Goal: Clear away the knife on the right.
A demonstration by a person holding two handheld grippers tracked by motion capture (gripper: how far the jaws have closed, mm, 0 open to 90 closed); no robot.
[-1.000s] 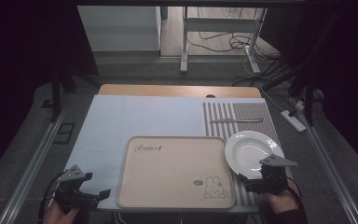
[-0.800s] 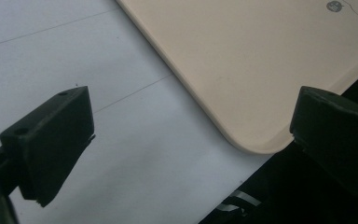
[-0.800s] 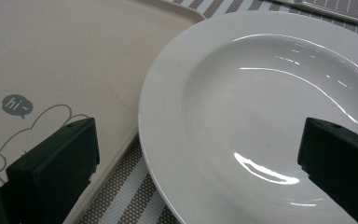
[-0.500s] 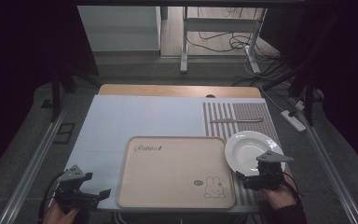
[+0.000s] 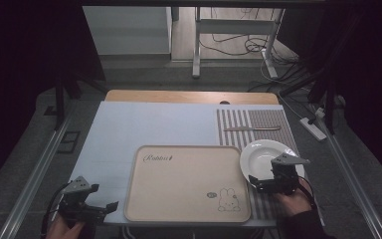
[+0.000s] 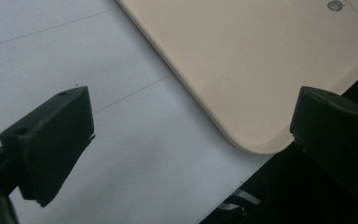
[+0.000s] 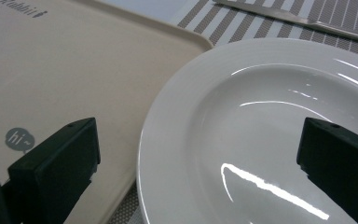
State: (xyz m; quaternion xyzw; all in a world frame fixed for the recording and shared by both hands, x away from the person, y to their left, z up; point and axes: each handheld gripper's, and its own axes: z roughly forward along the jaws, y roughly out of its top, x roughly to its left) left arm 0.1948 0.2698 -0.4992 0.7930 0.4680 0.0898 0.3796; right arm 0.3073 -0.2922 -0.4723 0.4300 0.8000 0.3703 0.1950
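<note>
Over white plate (image 7: 261, 135) near rim — right gripper (image 7: 200, 163) jaws wide apart, seemingly not touching.

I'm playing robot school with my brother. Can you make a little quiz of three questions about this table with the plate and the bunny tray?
1. True or false: the right gripper is clamped shut on the white plate.
2. What lies on the striped mat beyond the plate? A) a fork B) a knife C) a cup
3. Fill in: the left gripper hovers with its jaws wide apart by the near-left ______ of the beige tray.

Key
1. False: its jaws stand wide open at the plate's near rim, holding nothing.
2. B, the knife.
3. corner
</note>
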